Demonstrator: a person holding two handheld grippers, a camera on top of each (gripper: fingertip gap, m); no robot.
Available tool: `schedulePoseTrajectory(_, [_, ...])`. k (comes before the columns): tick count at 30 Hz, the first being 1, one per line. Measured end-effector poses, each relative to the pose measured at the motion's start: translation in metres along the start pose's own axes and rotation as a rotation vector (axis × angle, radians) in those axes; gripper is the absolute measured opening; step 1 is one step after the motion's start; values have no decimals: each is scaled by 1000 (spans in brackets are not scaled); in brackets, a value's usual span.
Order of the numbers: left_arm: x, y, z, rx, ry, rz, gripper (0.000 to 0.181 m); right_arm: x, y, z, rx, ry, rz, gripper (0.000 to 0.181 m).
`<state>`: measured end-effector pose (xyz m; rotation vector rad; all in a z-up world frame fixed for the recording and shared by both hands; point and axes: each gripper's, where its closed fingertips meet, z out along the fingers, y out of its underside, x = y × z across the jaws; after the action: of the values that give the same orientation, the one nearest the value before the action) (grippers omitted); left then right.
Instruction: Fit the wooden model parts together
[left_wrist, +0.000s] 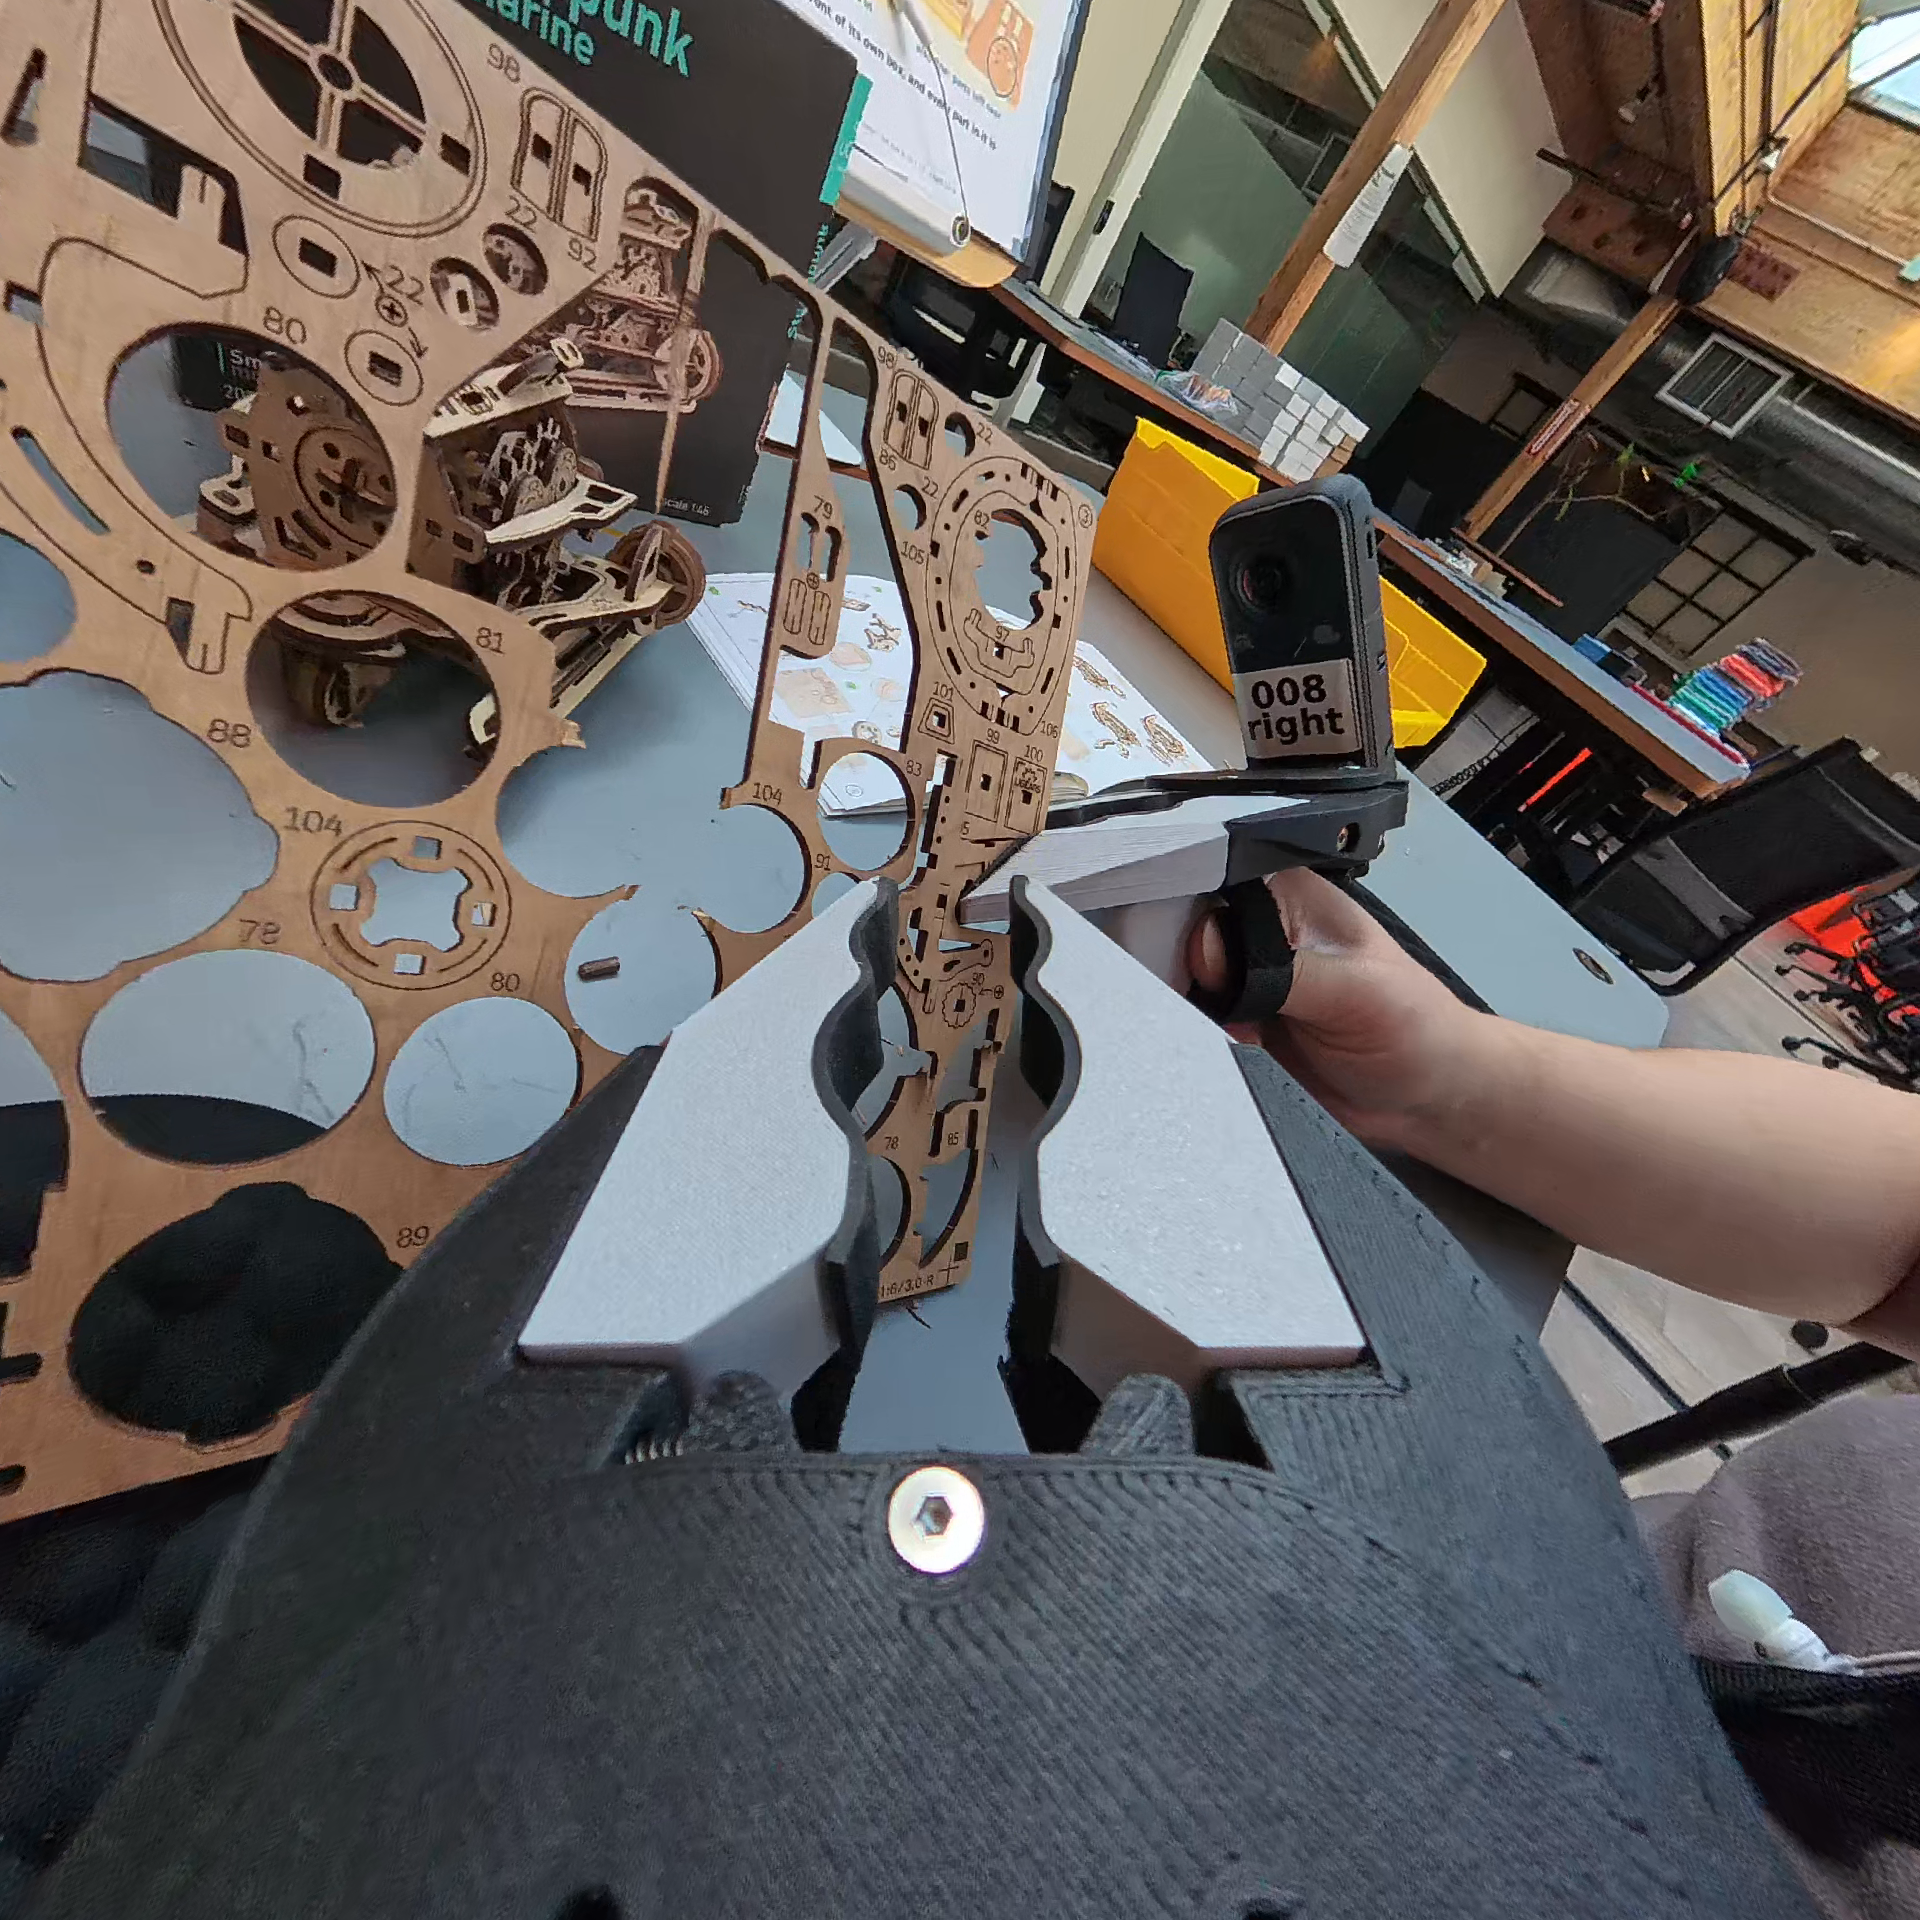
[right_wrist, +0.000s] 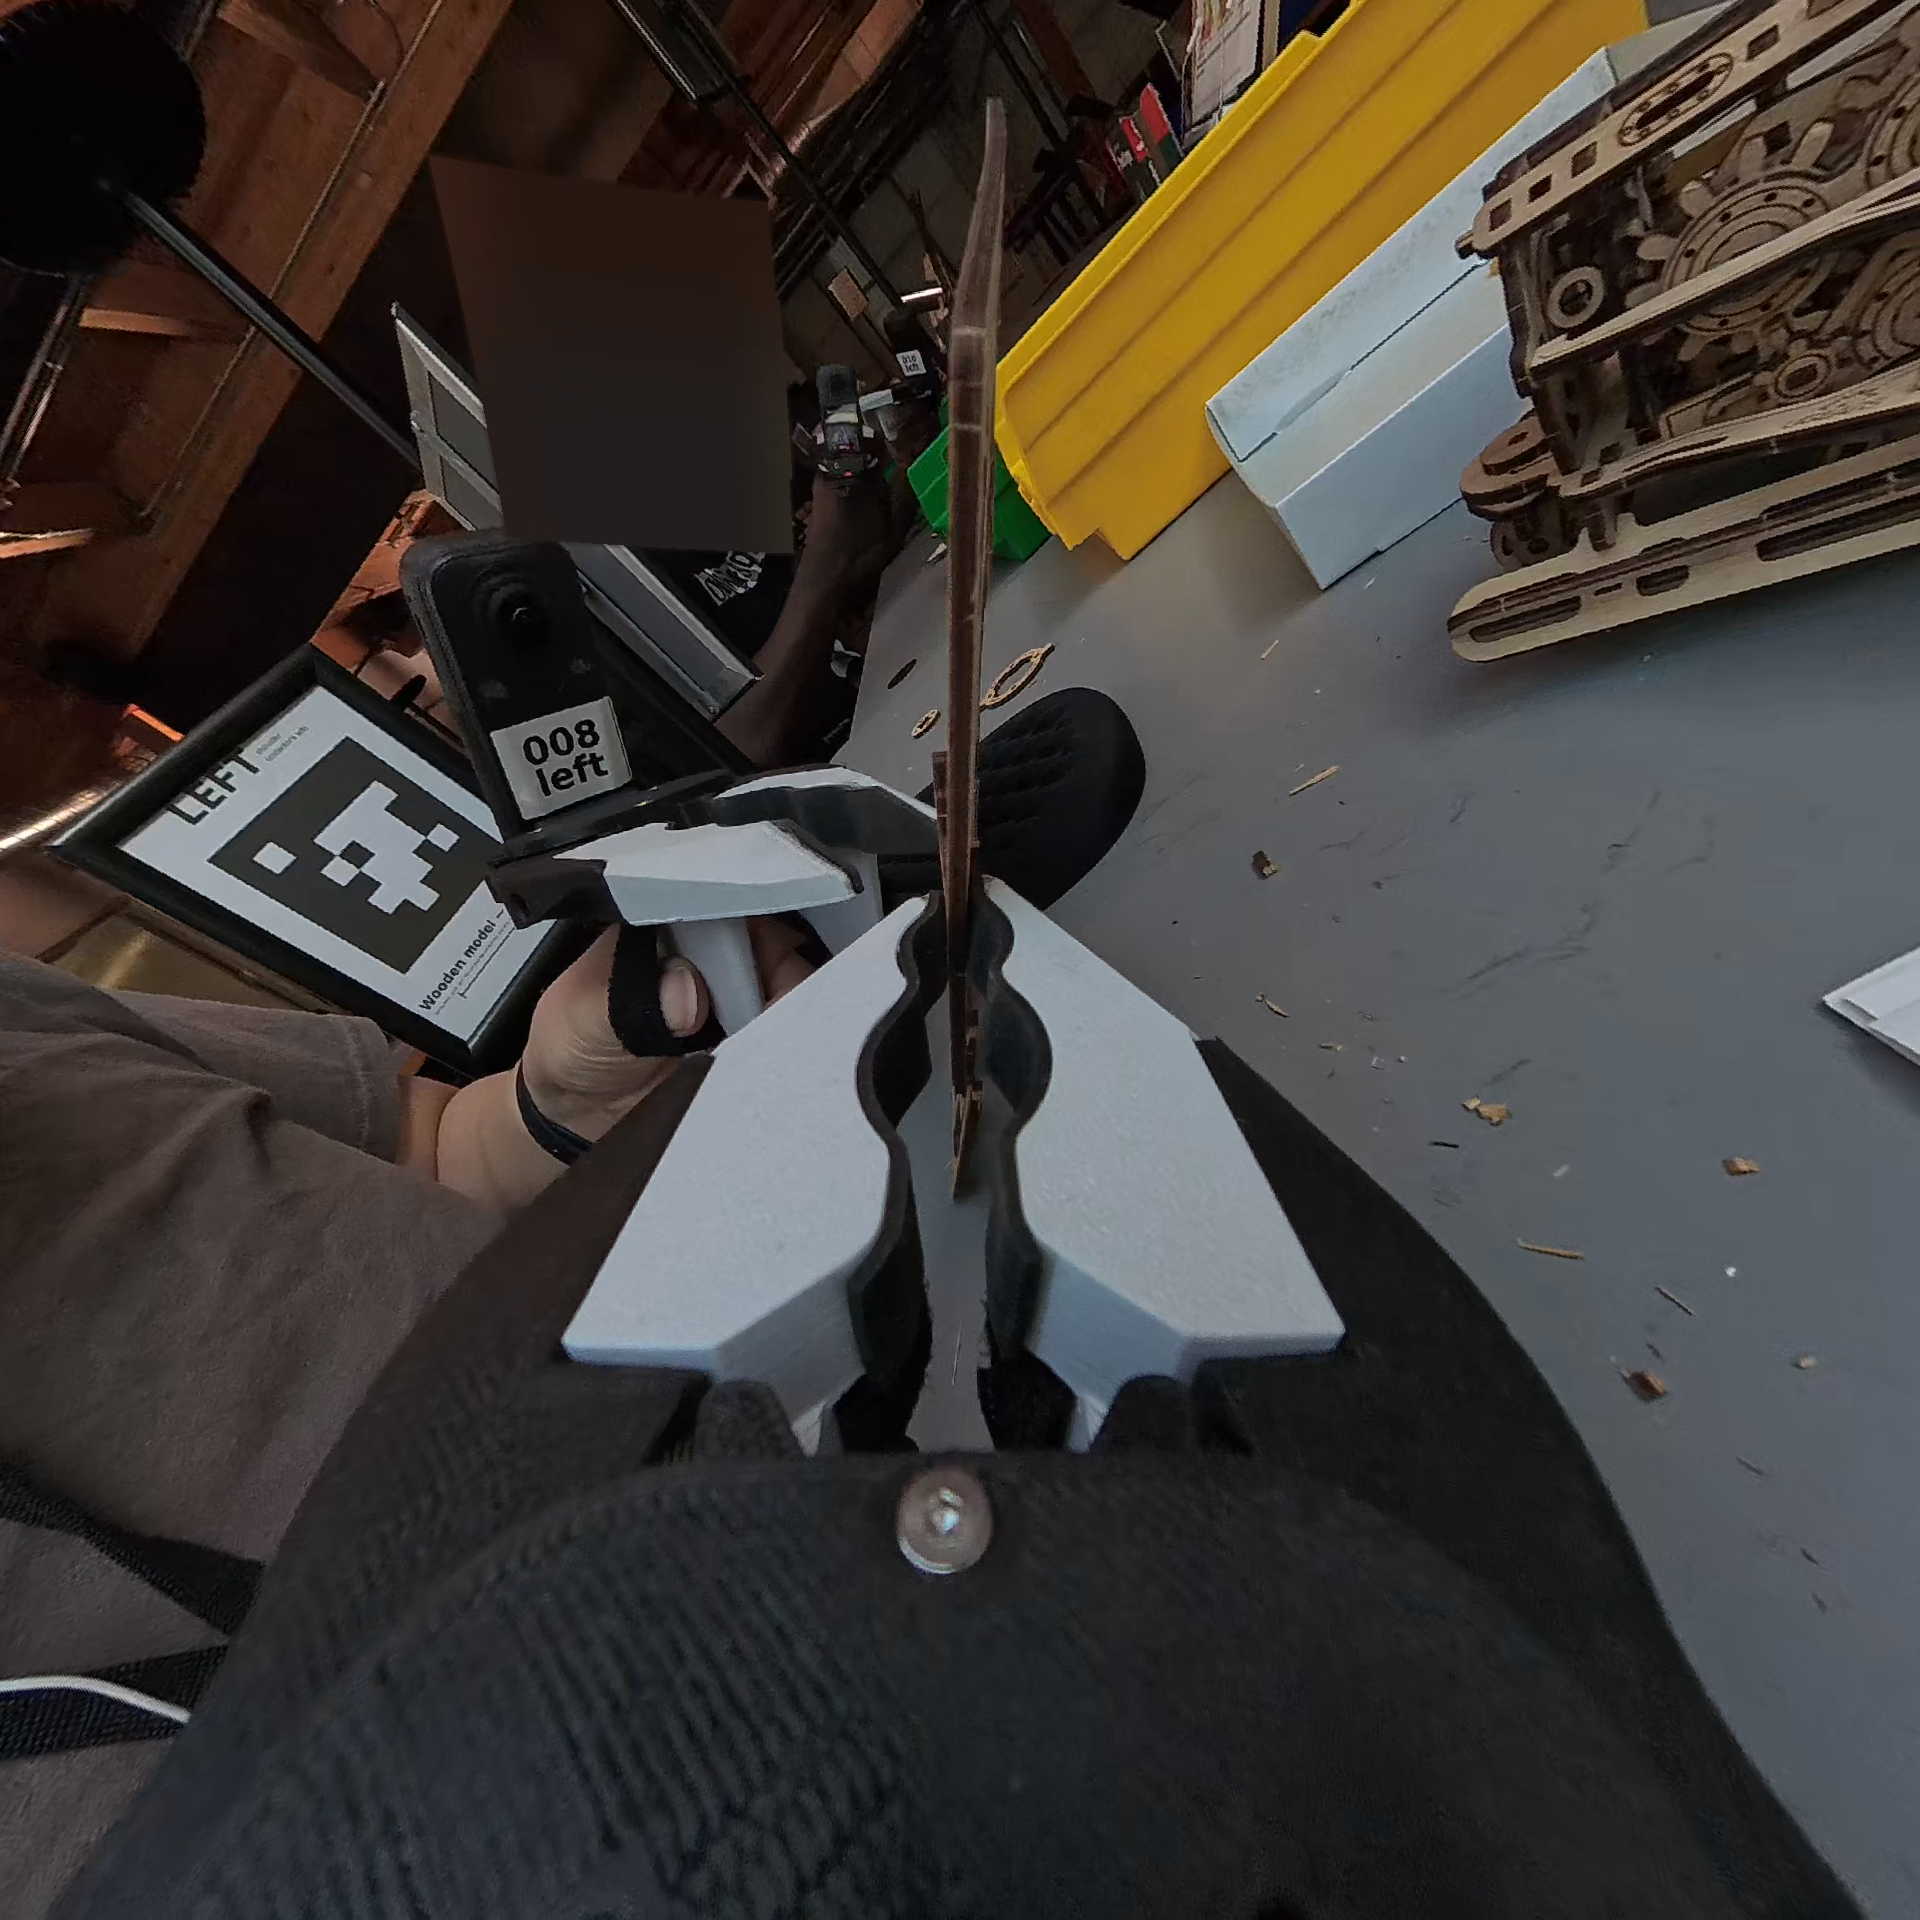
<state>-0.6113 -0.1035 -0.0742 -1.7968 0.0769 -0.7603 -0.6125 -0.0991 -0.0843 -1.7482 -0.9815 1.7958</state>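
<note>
A large laser-cut wooden sheet (left_wrist: 312, 821) with several punched-out holes stands upright over the grey table. Its narrow right strip (left_wrist: 1039, 748) runs down into the gap of my left gripper (left_wrist: 951, 894), whose jaws are open on either side of it without clearly pressing. My right gripper (left_wrist: 1122, 862) comes in from the right and clamps that strip. In the right wrist view the sheet (right_wrist: 971, 520) is edge-on and my right gripper (right_wrist: 966, 904) is shut on it. The left gripper (right_wrist: 883, 831) sits just left of the sheet.
The half-built wooden model (left_wrist: 499, 499) stands behind the sheet, and at the upper right in the right wrist view (right_wrist: 1714, 343). A black model box (left_wrist: 727, 135), an instruction booklet (left_wrist: 831, 665), a yellow bin (right_wrist: 1195, 312) and a white box (right_wrist: 1371, 416) lie beyond. Wood chips (right_wrist: 1486, 1112) litter the table. Only a small space, under 4 cm, lies between the two pairs of fingers.
</note>
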Motion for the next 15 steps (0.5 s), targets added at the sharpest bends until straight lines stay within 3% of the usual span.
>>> schedulePoseTrajectory(7, [-6,2,-3,-23,-23,74,4,-2,3,1,-27,-20,17,0])
schedulePoseTrajectory(12, [1,-7,-1,-37,-85,426,37,-4,5,2,-40,-23,-14,0])
schedulePoseTrajectory(15, [10,-11,1,-32,-88,621,38,-7,5,1,-36,-40,-21,0])
